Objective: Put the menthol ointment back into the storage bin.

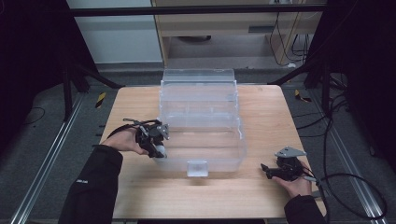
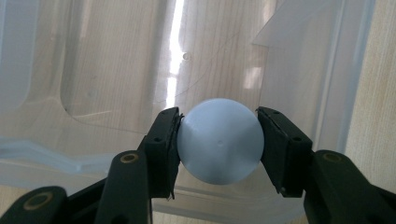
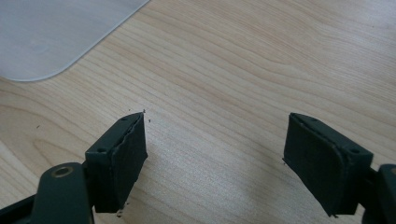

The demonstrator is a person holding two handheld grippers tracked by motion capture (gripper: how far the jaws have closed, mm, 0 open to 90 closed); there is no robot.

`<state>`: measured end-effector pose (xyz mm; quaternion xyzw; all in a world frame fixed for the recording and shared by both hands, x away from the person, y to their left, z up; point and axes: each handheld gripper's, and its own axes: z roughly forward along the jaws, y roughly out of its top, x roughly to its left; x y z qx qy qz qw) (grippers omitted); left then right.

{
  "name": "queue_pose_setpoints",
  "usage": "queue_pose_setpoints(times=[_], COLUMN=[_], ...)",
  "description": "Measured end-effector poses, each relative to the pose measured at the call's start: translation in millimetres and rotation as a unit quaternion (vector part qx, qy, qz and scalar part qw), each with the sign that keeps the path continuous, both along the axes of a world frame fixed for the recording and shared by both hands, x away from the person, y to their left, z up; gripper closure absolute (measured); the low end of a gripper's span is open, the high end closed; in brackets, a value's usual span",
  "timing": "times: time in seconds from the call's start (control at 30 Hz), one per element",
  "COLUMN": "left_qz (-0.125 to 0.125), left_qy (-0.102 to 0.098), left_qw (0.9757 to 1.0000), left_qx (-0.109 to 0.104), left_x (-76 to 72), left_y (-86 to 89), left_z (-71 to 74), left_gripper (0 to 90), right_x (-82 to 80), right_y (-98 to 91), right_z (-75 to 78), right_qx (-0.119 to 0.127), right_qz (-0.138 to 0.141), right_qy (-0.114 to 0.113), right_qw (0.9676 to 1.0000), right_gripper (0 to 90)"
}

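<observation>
- The light wooden table (image 1: 140,191) stands on grey carpet, with a metal rail (image 1: 44,161) running along the floor at its left and dark curtains on both sides of the room.
- A pale cabinet front and a wooden shelf unit (image 1: 224,23) stand behind the table; black cables (image 1: 345,186) loop over the floor at the right.
- The left gripper (image 1: 158,148), in a black-sleeved hand, hovers at the near left corner of the clear plastic storage box (image 1: 201,135); its jaws are clamped on a pale blue smooth ball (image 2: 219,141), one pad pressing on each side.
- In the left gripper view the ball hangs above the box's see-through floor, just inside the near rim, apart from the bottom as far as can be told.
- The box sits mid-table with its hinged clear lid (image 1: 198,91) standing open at the back and a clasp (image 1: 197,168) on its front wall; nothing else can be made out inside it.
- The right gripper (image 1: 267,171) rests low near the table's right edge, well apart from the box, jaws spread wide over bare wood, holding nothing.
- A small white label (image 1: 82,181) on the left sleeve is too small to read.
</observation>
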<state>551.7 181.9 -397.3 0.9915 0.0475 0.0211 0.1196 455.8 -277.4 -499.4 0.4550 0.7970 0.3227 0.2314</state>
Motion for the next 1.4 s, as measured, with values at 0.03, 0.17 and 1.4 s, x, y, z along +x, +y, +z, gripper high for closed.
queue_pose_setpoints(times=[0.03, 0.17, 1.4], left_qz=[0.000, 0.001, 0.062], left_qy=[0.001, 0.004, -0.064], left_qw=[1.0000, 1.0000, 0.9909], left_qx=[0.000, 0.002, -0.101], left_x=[0.1, 0.0, -22.0], left_y=[0.0, 0.1, 23.1], left_z=[0.0, -0.6, 48.9], left_gripper=[50.4, 50.2, 42.4], right_x=[0.1, 0.1, -0.6], right_y=[-0.1, -0.2, -1.8], right_z=[0.0, 0.0, 2.3], right_qx=[0.001, 0.001, 0.006], right_qz=[0.000, 0.001, -0.004], right_qy=[0.000, -0.001, 0.000], right_qw=[1.0000, 1.0000, 1.0000], right_gripper=[21.0, 20.7, 20.7])
